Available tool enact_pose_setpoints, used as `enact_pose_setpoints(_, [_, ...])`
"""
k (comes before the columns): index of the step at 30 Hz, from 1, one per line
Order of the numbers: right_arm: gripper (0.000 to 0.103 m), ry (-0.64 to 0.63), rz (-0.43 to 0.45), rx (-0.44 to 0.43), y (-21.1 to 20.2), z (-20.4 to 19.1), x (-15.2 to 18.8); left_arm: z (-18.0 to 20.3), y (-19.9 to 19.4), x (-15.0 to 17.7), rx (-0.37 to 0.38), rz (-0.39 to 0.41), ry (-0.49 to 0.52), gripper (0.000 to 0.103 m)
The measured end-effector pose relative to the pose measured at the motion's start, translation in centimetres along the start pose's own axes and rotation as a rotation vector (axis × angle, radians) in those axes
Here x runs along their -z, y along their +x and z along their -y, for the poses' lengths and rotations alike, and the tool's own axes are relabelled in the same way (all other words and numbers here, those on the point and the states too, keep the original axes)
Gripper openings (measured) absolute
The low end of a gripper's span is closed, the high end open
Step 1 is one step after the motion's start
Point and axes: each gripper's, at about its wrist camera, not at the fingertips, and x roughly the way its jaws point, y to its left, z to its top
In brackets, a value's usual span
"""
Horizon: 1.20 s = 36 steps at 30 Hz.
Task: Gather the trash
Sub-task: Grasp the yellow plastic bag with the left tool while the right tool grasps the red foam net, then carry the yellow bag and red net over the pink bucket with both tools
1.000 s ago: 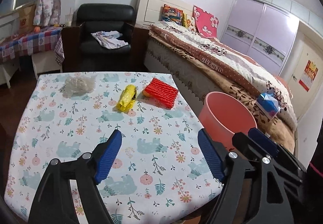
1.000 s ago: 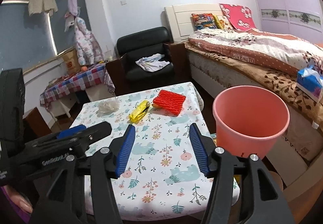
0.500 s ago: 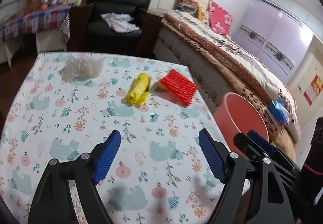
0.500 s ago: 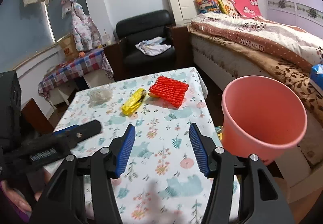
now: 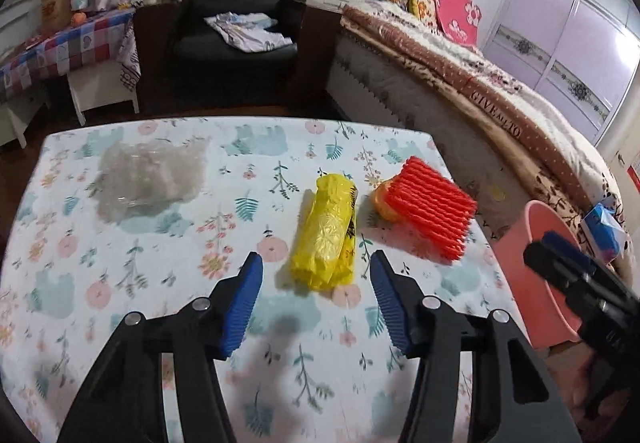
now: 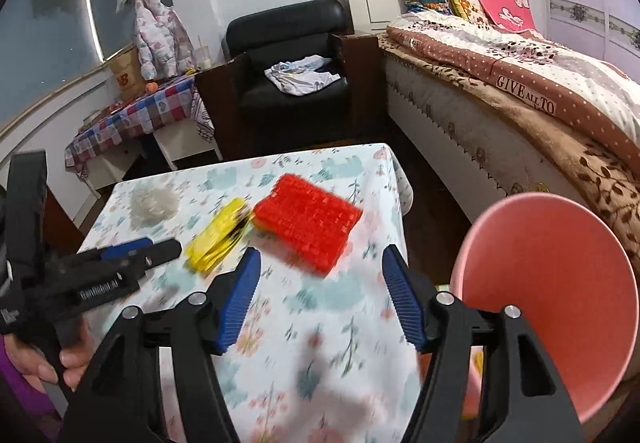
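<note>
Where quilt (image 6: 552, 83) reads: "GIVE ALL TO".

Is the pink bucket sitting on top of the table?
No, the pink bucket stands off the table's right edge, beside the bed.

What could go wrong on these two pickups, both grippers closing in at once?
1. The yellow bag and red ribbed sheet lie nearly touching; the left gripper and right gripper, both open and empty, may collide.
2. The bag looks thin and crumpled; the pads could slip.
3. The pink bucket stands off the table's edge; a release short of it would miss.
</note>
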Motion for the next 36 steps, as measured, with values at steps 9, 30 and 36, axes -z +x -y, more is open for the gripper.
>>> enact_pose_setpoints(9, [0.066,0.035,-0.047,-0.018,5.6,0.8,-3.7,-0.7,4.5,-0.6,-0.034,-0.069,-0.003,0.028])
enact_pose_setpoints(30, [0.011,0.069,-0.156,-0.094,7.0,-0.1,-0.9,-2.3,-0.4,1.2,0.027,-0.001,-0.049,0.010])
enact_pose_setpoints(36, [0.009,0.041,-0.085,-0.108,3.0,-1.5,0.0,-1.9,-2.4,1.8,0.038,0.020,-0.050,0.010])
